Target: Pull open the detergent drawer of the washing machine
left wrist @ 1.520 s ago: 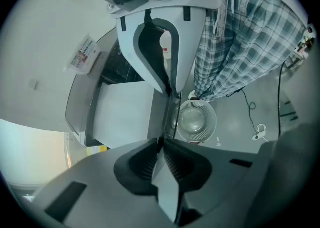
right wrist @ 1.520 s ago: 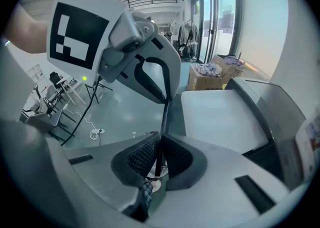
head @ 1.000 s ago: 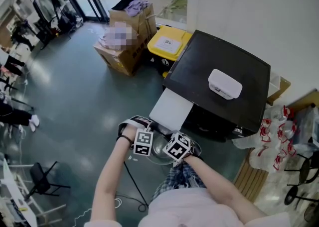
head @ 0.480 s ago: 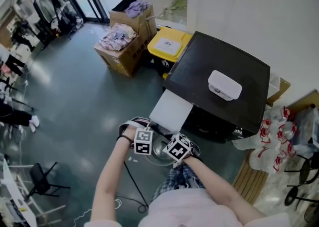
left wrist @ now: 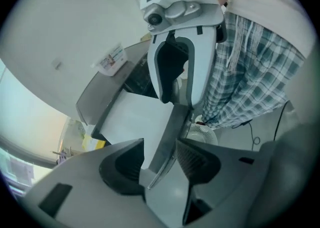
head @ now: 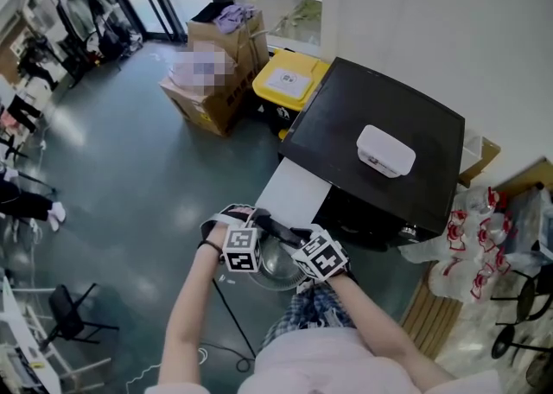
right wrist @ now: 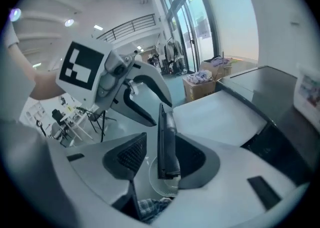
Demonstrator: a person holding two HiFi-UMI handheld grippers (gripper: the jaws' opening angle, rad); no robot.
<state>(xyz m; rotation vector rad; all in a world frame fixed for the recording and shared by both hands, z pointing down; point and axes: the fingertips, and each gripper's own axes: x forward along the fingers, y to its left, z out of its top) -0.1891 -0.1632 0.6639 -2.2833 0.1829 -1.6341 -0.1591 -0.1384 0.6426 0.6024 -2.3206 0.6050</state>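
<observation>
The black washing machine (head: 380, 137) stands against the white wall. Its white detergent drawer (head: 292, 193) is pulled out toward me. The drawer's dark front panel (head: 278, 231) lies between the jaws of both grippers. My left gripper (head: 249, 235) is at the panel's left end and my right gripper (head: 308, 244) at its right end. In the left gripper view the panel (left wrist: 168, 139) passes between the jaws of the left gripper (left wrist: 157, 162), which are opening, with a gap at the left pad (left wrist: 122, 164). The right gripper (right wrist: 162, 158) is also opening around the panel (right wrist: 165, 142).
A white box (head: 386, 150) sits on the machine top. Beside the machine stand a yellow bin (head: 289, 79) and cardboard boxes (head: 212, 73) of clothes. A round white fan-like object (head: 275, 264) lies on the floor under the drawer. Plastic bags (head: 488, 228) are piled at the right.
Both grippers have rolled and lifted slightly, and their marker cubes have drawn a little apart. The drawer stays pulled out.
</observation>
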